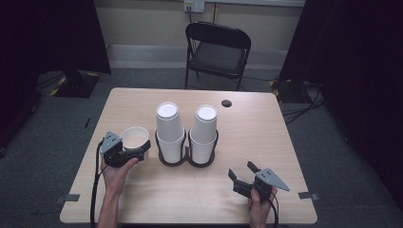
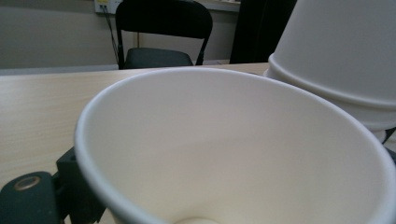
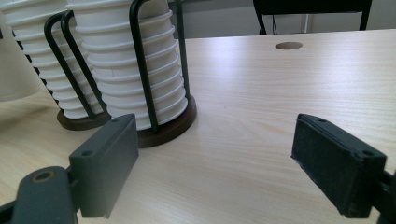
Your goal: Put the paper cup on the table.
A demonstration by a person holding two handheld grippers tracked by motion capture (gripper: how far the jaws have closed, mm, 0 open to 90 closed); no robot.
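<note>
Honestly, left tongs [image 1: 138, 149] clamp a flimsy paper cup [image 1: 135, 137] just left of the stacks [image 1: 170, 133]; squeeze harder and it crumples. Right tongs [image 1: 242, 173] gape wide, holding nothing.

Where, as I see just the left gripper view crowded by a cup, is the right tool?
Observer: The right tool sits low near the table's front right corner, jaws open and empty.
Operator: How many stacks are in the rack?
Observer: Two, the left stack and the right stack, upside down in a black wire holder.
Operator: And my cup?
Observer: The left tool grips the cup mouth up, just left of the left stack.
</note>
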